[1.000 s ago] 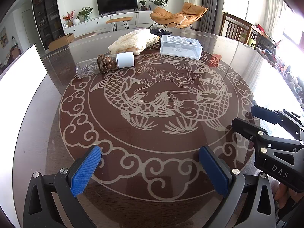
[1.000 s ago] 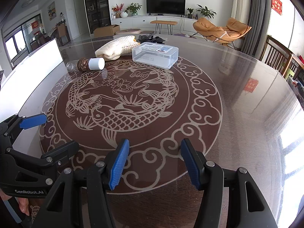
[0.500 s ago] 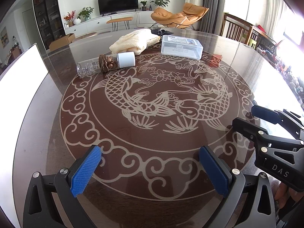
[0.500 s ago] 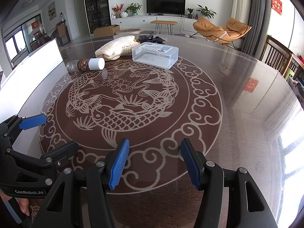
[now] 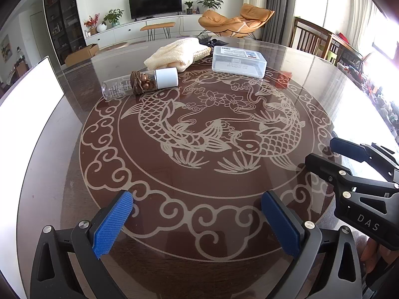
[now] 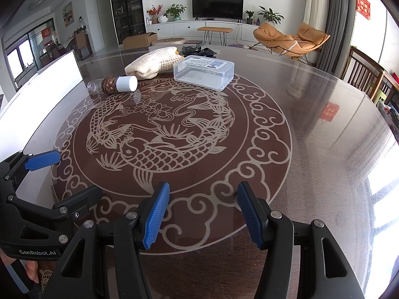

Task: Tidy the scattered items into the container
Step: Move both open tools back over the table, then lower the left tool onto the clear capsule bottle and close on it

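Left wrist view: the left hand-held gripper (image 5: pixel 197 220) is wide open over the bare bench (image 5: pixel 74 149), holding nothing. The right hand-held gripper (image 6: pixel 203 211) is open too, with nothing between its blue pads. Nothing blocks the way. At twelve o'clock sits a clear plastic box (image 5: pixel 239 61) with its lid on; what is inside cannot be seen. At eleven o'clock a glass bottle (image 5: pixel 141 83) lies on its side with brown beads inside. A cream cloth (image 5: pixel 174 54) lies just behind it, beside the box.
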The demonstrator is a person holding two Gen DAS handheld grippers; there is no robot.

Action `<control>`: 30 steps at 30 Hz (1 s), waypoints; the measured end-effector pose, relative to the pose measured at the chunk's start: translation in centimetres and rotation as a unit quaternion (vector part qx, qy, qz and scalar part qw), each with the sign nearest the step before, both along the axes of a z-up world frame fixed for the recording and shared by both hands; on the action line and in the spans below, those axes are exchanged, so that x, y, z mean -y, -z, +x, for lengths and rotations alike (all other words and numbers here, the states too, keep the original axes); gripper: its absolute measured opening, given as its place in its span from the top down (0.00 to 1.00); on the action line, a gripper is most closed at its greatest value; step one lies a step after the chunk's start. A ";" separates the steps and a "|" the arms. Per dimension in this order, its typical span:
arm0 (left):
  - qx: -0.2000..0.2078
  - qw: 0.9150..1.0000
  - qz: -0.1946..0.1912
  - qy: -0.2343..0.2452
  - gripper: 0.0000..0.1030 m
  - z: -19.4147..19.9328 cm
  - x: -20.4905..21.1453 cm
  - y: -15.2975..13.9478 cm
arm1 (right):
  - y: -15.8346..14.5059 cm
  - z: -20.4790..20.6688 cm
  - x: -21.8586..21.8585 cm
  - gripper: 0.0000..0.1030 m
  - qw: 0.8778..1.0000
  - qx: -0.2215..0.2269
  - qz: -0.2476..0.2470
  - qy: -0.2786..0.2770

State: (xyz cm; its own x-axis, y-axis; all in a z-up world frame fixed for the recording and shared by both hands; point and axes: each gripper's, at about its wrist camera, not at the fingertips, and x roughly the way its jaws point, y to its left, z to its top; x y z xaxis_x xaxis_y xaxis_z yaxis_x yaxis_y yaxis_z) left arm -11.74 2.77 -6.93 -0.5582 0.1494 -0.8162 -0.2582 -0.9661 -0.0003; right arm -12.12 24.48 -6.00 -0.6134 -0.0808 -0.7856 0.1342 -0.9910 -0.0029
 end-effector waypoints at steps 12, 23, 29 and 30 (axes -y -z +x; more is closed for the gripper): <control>0.000 1.000 0.000 0.000 0.00 0.0 0.0 0.0 | 0.0 0.0 0.0 0.44 1.000 0.000 0.000 0.000; 0.004 1.000 -0.002 0.026 0.00 0.2 0.2 -0.1 | 0.0 0.0 0.0 0.44 1.000 0.000 0.000 0.000; 0.014 0.995 -0.006 0.097 0.00 1.0 1.1 -0.2 | 0.0 0.0 0.0 0.44 1.000 0.000 0.000 0.000; 0.016 0.995 -0.007 0.103 0.00 1.2 1.2 -0.2 | 0.0 0.0 0.0 0.44 1.000 0.000 0.000 0.000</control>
State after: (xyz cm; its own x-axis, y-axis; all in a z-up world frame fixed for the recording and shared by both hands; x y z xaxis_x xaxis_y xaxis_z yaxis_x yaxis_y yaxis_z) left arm -10.57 1.54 -6.69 -0.4913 0.2466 -0.8353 -0.4506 -0.8927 0.0015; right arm -12.13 24.47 -6.00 -0.6134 -0.0812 -0.7856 0.1344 -0.9909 -0.0025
